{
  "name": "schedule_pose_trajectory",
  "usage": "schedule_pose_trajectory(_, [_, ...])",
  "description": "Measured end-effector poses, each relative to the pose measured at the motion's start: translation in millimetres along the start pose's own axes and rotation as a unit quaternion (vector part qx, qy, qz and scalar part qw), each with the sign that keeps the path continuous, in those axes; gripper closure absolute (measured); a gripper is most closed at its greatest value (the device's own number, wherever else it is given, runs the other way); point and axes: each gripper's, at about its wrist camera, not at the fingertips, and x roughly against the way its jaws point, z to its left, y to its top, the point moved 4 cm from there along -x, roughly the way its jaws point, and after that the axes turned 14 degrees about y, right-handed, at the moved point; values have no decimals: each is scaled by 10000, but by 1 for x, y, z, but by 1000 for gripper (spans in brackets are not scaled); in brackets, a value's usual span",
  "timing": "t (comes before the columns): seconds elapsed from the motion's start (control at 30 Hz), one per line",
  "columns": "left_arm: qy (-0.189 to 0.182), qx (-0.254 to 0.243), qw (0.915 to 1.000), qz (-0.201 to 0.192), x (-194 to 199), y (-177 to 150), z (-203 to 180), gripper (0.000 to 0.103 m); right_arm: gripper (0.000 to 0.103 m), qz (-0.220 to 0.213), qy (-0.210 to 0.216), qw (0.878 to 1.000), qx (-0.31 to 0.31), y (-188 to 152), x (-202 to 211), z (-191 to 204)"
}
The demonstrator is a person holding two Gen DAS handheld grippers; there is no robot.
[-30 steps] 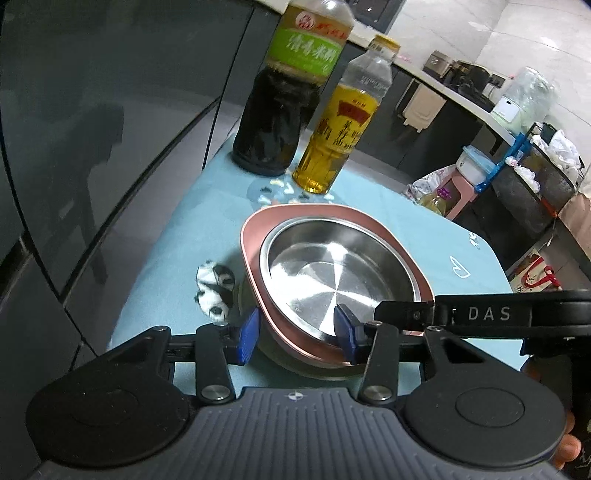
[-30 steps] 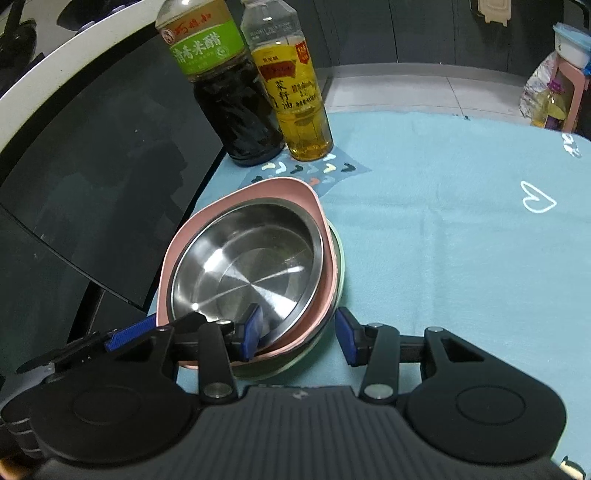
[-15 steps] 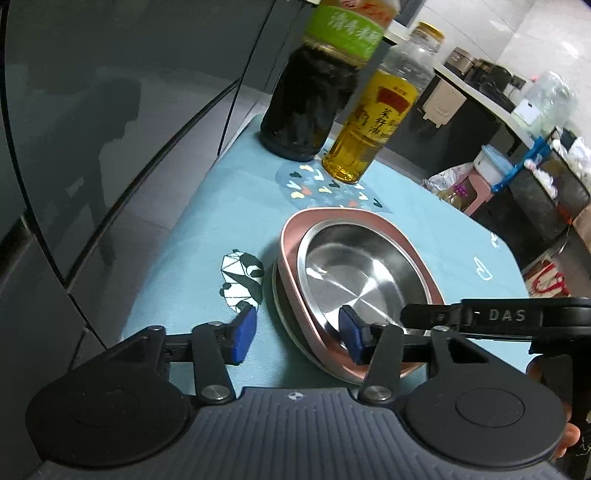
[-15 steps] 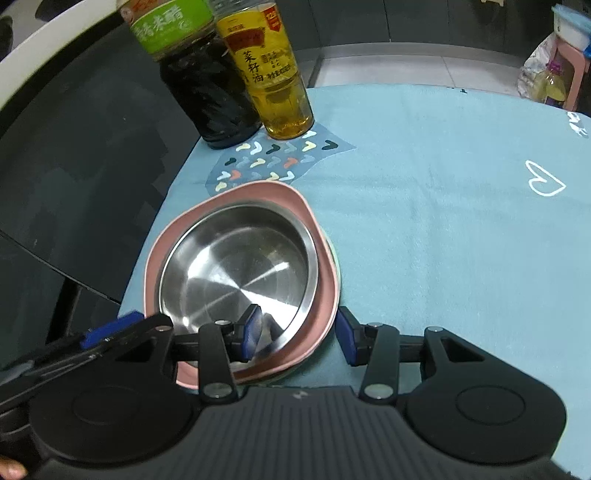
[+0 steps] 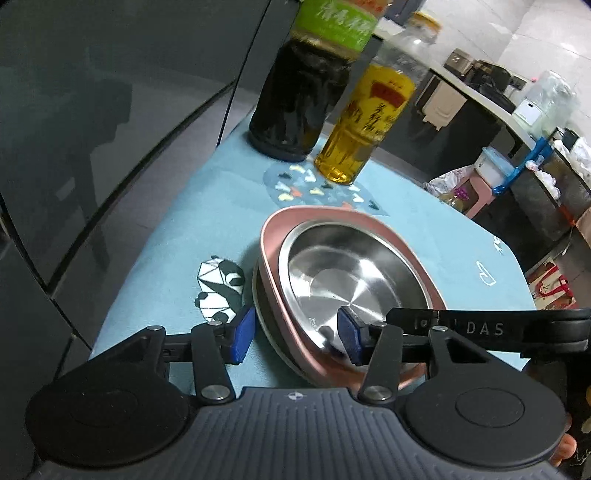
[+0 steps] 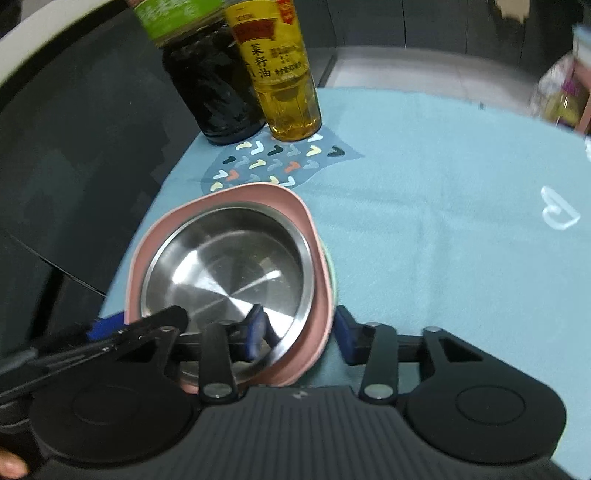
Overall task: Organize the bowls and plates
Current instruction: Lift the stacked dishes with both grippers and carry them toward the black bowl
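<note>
Dim indoor light, glare on the steel bowl (image 6: pixel 229 266), motion blur, fisheye-bent edges.

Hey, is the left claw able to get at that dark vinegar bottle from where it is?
Probably yes. The left claw straddles the pink bowl's near rim, closing without gripping. The dark vinegar bottle stands beyond; the cloth beside the bowls looks free.

bottle tops (image 6: pixel 221 22) cropped, pale plate (image 6: pixel 330 273) mostly hidden
</note>
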Motion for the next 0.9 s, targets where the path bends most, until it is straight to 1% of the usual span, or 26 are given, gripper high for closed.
schedule_pose_trajectory(0.13, [-43, 38, 10000, -34, 13, 4, 0, 58, 71, -160, 159, 9996, -150, 1, 17, 0])
schedule_pose_trajectory(0.33, [-64, -35, 9996, -271, 40, 8, -7, 58, 71, -392, 218, 9989, -137, -2, 45, 8])
schedule_pose_trajectory(0.57, [-118, -85, 9991, -410, 67, 9, -16, 58, 71, -668, 306, 9972, -169, -10, 76, 16])
schedule_pose_trajectory(0.73, [-210, -178, 9982, -530, 90, 0, -28, 58, 71, -823, 317, 9959, -175, -23, 100, 18])
schedule_pose_trajectory(0.9, [-316, -293, 9975, -558, 108, -14, -42, 58, 71, -979, 323, 9943, -258, -38, 121, 13])
